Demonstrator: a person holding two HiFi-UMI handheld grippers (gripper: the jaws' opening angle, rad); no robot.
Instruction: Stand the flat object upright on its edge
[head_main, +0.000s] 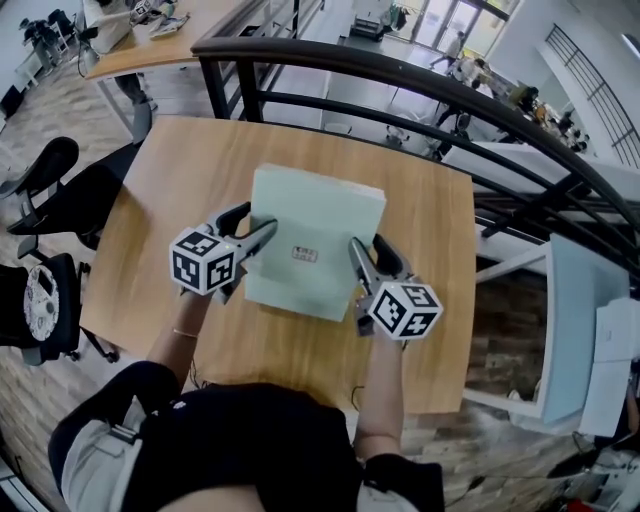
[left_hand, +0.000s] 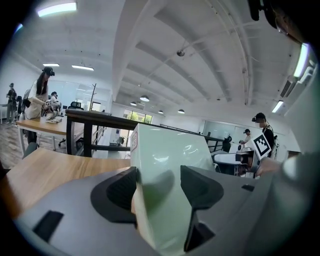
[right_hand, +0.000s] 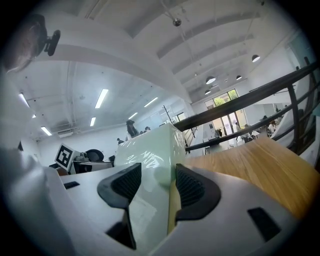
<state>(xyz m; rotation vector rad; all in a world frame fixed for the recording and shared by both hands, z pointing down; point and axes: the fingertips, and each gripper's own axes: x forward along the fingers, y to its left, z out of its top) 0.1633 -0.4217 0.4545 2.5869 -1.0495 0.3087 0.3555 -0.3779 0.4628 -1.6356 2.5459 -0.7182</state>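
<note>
Found a pale green flat box (head_main: 318, 215) over the middle of the wooden table (head_main: 190, 170), broad face turned up to the head view with a small label (head_main: 305, 254) showing, far edge towards the black railing (head_main: 400, 75). Near square in outline, so no long axis to be told. Smooth, glossy, slab-thick, with crisp corners. Clamped at both sides: by the left gripper (head_main: 258, 222) on the left edge and the right gripper (head_main: 368, 250) on the right edge, with ribbed black pads (right_hand: 195, 187) pressed against the faces. Cannot tell whether touching the tabletop.

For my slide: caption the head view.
Left claw and right claw clamp a pale green box over a wooden table.
</note>
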